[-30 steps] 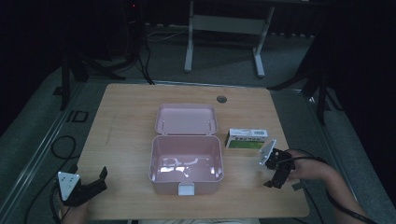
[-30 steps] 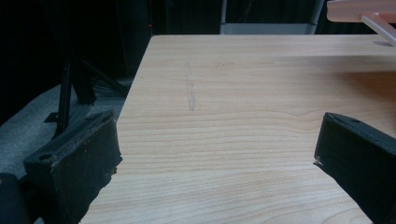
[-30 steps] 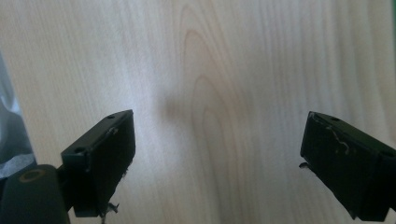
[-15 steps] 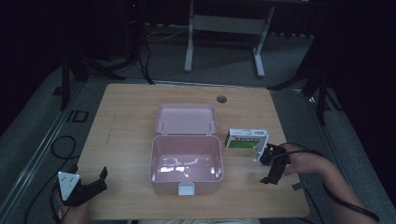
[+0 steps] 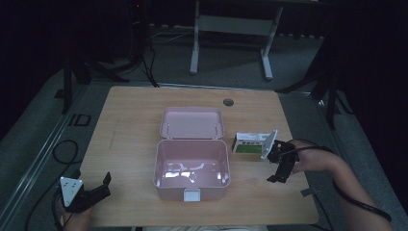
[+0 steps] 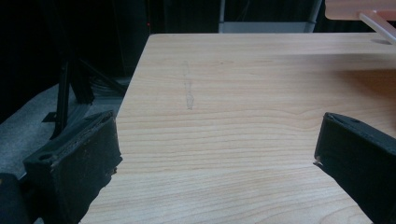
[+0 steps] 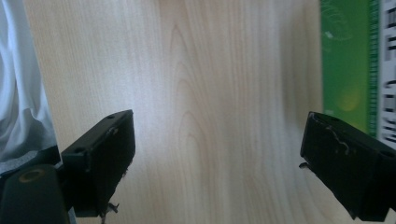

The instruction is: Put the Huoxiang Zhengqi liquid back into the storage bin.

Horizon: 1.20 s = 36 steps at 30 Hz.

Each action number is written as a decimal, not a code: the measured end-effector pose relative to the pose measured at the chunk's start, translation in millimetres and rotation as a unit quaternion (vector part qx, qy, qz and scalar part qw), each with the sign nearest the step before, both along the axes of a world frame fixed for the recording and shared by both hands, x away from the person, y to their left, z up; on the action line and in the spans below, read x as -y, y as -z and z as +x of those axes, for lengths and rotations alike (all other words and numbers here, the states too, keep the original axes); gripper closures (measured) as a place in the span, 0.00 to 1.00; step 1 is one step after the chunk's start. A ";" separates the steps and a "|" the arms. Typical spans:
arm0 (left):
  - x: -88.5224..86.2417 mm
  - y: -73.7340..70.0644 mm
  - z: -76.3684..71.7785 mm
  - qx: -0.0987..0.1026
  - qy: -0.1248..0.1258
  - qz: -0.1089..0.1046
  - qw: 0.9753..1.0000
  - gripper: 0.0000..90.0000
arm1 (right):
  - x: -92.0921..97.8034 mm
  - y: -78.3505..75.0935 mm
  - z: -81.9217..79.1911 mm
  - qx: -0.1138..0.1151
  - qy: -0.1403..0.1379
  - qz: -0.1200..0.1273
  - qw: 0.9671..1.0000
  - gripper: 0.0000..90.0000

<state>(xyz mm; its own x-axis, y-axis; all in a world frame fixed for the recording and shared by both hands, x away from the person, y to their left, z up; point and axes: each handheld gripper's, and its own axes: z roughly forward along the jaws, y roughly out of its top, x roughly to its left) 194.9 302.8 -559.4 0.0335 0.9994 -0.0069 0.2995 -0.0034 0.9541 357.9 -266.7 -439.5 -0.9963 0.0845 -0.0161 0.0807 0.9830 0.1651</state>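
Observation:
An open pink box sits mid-table with its lid laid back behind it. To its right lies a small green and white carton. My right gripper hovers just right of that carton, open, jaws wide apart over bare wood. In the right gripper view the carton's green face lies beyond the right jaw, and nothing sits between the jaws. My left gripper rests at the table's front left corner, open and empty, with the pink box's edge far ahead.
The wooden table has a round cable hole near its far edge. A piece of tape lies near the front right corner. Dark stands and cables sit on the floor around the table. White cloth shows beside the right gripper's left jaw.
The right gripper has shifted slightly left and farther in, closer to the green and white carton, and turned a little. The left gripper has not moved.

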 end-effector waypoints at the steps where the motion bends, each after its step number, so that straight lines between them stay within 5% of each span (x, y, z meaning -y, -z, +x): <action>1: 0.0 0.1 0.0 0.000 0.000 0.000 1.000 0.00 | 0.1 -3.7 2.6 0.001 0.004 0.000 1.000 0.11; 23: 0.5 0.6 0.5 -0.001 0.001 0.000 1.000 0.00 | -5.1 -27.6 43.4 0.025 0.015 -0.014 0.999 0.14; 36: 0.9 0.9 0.6 -0.003 0.003 0.002 1.000 0.00 | -13.1 -30.0 84.2 0.026 0.026 -0.036 0.999 0.17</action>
<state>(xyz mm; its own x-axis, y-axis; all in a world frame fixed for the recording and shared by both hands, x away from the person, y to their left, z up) 195.5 301.9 -560.3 0.0392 0.9992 -0.0033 0.3046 -0.0088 0.9524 442.1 -253.6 -409.6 -0.9883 0.1321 -0.0766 0.1244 0.9873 0.0987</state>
